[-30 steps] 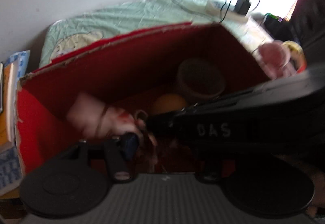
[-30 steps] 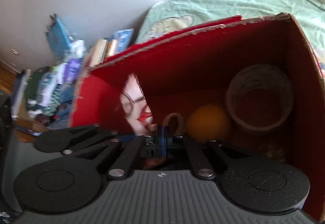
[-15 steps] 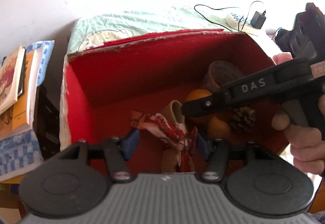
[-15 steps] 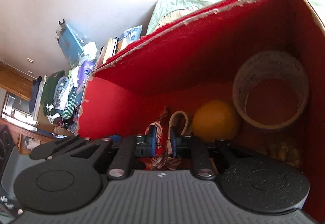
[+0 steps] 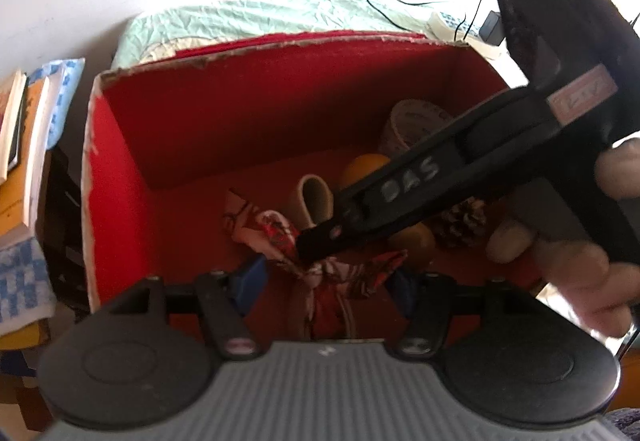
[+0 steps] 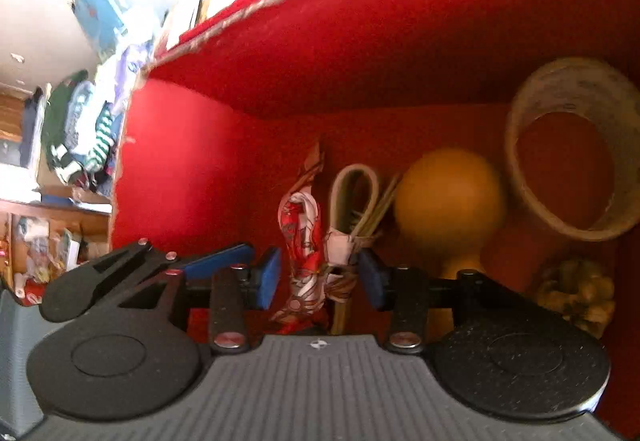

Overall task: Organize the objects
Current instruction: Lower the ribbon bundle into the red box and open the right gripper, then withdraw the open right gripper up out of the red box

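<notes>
A red cardboard box (image 5: 224, 129) holds a red-and-white patterned cloth (image 5: 276, 233), a cream loop (image 5: 316, 193), an orange ball (image 5: 364, 167), a tape roll (image 5: 412, 121) and a pine cone (image 5: 460, 221). My left gripper (image 5: 326, 283) is open above the box's near side, with the cloth lying between its blue pads. My right gripper (image 6: 320, 273) is open inside the box, its pads either side of the cloth (image 6: 304, 241) and not touching it. The right gripper's body (image 5: 400, 193) crosses the left wrist view.
The box (image 6: 360, 41) also holds the ball (image 6: 448, 201), the tape roll (image 6: 568, 149) and a pale lumpy object (image 6: 576, 289). Books (image 5: 24, 145) are stacked left of the box. A green bedspread (image 5: 256, 17) with cables and a charger (image 5: 490, 27) lies behind. Clothes (image 6: 84, 129) are piled at far left.
My right gripper has opened and let go of the cloth, which now lies on the box floor. My left gripper opened earlier and has drawn back above the box.
</notes>
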Demonstrator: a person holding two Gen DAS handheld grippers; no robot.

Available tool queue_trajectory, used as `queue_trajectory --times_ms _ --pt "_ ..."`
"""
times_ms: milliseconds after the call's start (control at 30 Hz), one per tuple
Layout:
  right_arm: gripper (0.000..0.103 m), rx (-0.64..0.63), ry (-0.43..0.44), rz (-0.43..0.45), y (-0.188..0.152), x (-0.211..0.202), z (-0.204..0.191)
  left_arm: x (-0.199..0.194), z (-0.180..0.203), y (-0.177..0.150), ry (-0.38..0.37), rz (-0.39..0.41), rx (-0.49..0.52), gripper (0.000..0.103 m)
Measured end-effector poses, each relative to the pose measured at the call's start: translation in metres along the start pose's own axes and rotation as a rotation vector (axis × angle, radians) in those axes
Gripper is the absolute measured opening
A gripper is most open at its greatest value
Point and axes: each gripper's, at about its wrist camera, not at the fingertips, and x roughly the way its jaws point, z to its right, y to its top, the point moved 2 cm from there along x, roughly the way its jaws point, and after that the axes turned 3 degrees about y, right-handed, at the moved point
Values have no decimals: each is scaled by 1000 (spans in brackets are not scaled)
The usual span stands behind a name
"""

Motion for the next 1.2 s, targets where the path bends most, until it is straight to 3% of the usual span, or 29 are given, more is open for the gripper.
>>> queue_trajectory --times_ms 100,200,367,500,633,767,900,1000,1100,1200 --pt "45 -47 -63 -31 1 7 -10 2 0 -2 -13 -8 -8 64" --pt "30 -40 -122 -23 1 8 -12 1 3 -2 -12 -10 -5 64" --pt "21 -55 -273 153 -10 -7 -21 3 7 -3 7 -8 3 66" --pt "22 -58 -290 145 -11 -2 -25 3 10 -1 28 -10 11 68" --pt "26 5 -234 134 -8 -3 -16 4 14 -1 71 -19 34 68" --pt "26 54 -167 251 -16 -21 -13 5 17 1 103 -28 37 68" --pt "34 47 -179 358 -33 -42 -17 2 25 3 174 -25 52 68" --pt "34 36 -221 429 -47 -64 -8 -5 30 4 206 1 48 79" --pt "45 23 -286 495 -58 -75 -8 -13 37 8 251 21 50 80" --pt "45 -8 -335 560 -68 -86 -11 -20 45 6 284 42 48 83"
